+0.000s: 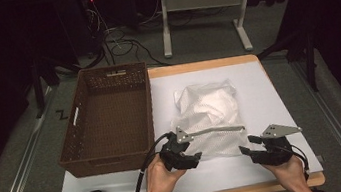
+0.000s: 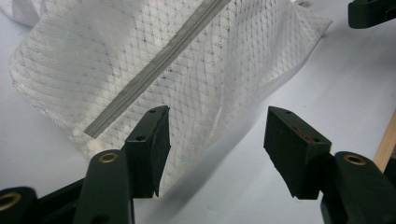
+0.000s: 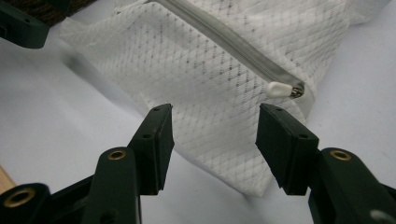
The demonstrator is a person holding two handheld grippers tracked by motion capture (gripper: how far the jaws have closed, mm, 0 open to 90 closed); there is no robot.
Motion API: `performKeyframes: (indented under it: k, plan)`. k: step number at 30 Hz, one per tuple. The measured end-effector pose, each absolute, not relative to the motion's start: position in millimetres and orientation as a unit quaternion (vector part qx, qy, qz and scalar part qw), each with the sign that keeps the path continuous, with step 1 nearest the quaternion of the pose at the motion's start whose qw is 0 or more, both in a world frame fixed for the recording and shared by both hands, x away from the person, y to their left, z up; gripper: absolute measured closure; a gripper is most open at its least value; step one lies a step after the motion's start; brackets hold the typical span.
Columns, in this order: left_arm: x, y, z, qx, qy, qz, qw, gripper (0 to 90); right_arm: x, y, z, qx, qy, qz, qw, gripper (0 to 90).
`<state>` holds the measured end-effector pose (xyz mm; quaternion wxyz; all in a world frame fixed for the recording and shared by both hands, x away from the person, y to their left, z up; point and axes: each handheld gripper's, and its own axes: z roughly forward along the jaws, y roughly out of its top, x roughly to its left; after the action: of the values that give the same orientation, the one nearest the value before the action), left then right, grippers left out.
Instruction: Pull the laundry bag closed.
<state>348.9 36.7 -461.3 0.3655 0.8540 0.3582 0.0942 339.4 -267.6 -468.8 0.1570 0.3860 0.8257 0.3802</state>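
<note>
Fingers (image 2: 154, 149) of the left gripper (image 2: 217, 149) stand wide apart with nothing pinched; a corner of the white mesh laundry bag (image 2: 187, 74) lies on the table between and behind them, untouched by the pads. Fingers (image 3: 285, 144) of the right gripper (image 3: 212, 144) are likewise spread, the bag's other near corner lying in the gap, with no pad pressing on it. Just past the right-hand finger in the right gripper view sits the white zipper pull (image 3: 280, 88) at the end of the grey zipper (image 3: 224, 37). In the high view the left gripper (image 1: 187, 156) and right gripper (image 1: 254, 152) sit at the bag's near edge, one at each corner. The bag (image 1: 209, 116) lies crumpled on the white table (image 1: 268, 87), just right of the empty brown woven basket (image 1: 105, 115). No brand, label or writing can be read on anything.
</note>
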Motion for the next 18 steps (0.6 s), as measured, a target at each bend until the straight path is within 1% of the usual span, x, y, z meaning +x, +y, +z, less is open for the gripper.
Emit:
performKeyframes:
  k: [18]
  plan:
    - [337.2, 39.4, -466.6, 0.853, 0.348, 0.094, 0.377, 40.0, 328.2, -257.6, -477.7, 0.375, 0.835, 0.376, 0.145, 46.3]
